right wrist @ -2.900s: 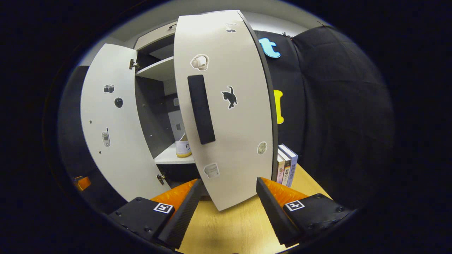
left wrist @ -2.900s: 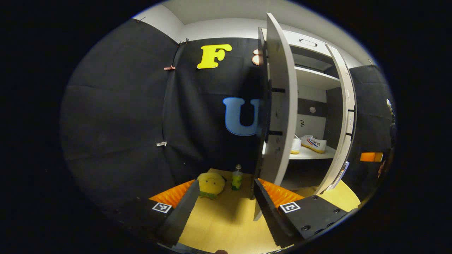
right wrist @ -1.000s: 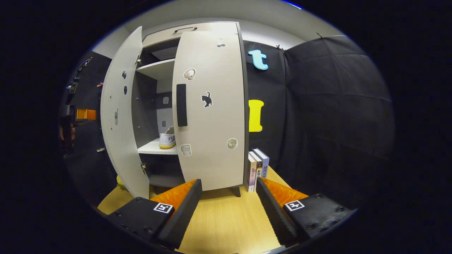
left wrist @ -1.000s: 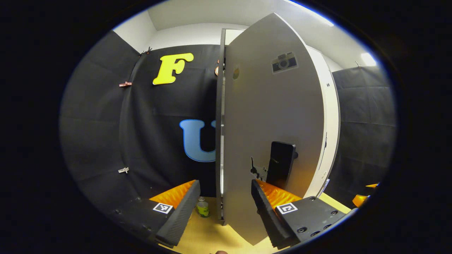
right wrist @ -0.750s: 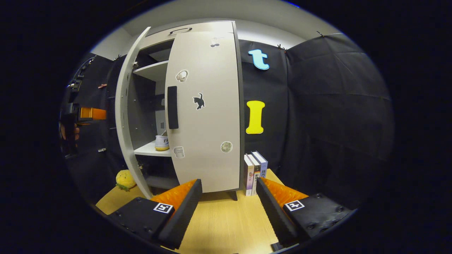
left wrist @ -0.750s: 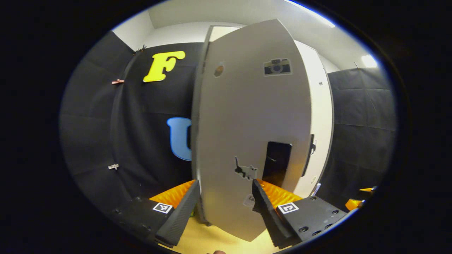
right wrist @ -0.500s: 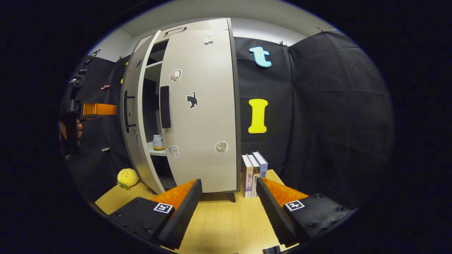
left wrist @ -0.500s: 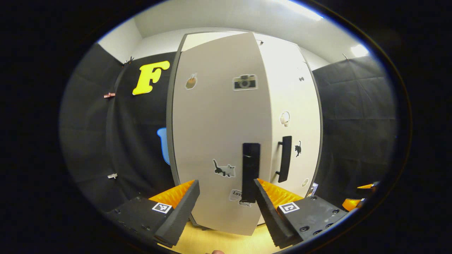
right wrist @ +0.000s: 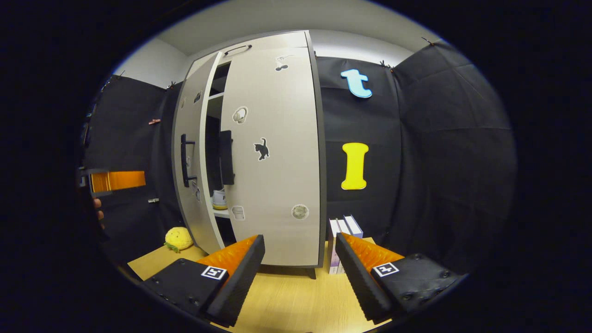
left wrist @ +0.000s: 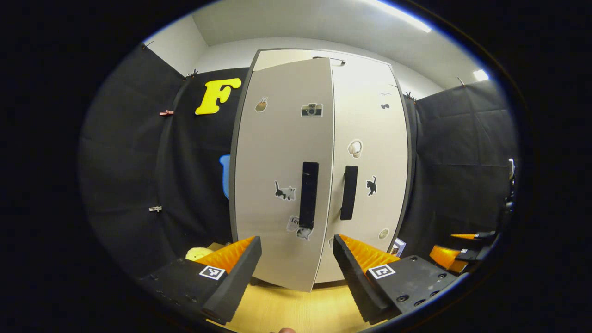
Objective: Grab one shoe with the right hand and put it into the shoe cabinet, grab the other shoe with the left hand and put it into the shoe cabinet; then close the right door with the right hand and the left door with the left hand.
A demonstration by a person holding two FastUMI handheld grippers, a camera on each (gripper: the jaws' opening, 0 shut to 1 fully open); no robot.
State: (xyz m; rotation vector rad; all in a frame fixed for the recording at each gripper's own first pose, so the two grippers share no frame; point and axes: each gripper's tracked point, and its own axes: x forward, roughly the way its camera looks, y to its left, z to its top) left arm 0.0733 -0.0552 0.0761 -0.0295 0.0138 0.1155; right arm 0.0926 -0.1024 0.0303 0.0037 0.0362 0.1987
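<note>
The pale shoe cabinet stands ahead in the left gripper view. Its right door lies about flush, while the left door stands slightly ajar. My left gripper is open and empty just short of the left door's dark handle. In the right gripper view a narrow gap remains between the left door and the right door. A white shoe shows on the shelf through that gap. My right gripper hangs open and empty over the table, apart from the cabinet.
A yellow plush toy lies on the wooden table left of the cabinet. Books stand at its right side. The left gripper, held by a hand, shows far left. The right gripper shows far right.
The left door has swung from wide open to almost shut, hiding most of the shelf and shoes. The left gripper has backed off a little. The right door has not moved in the last second.
</note>
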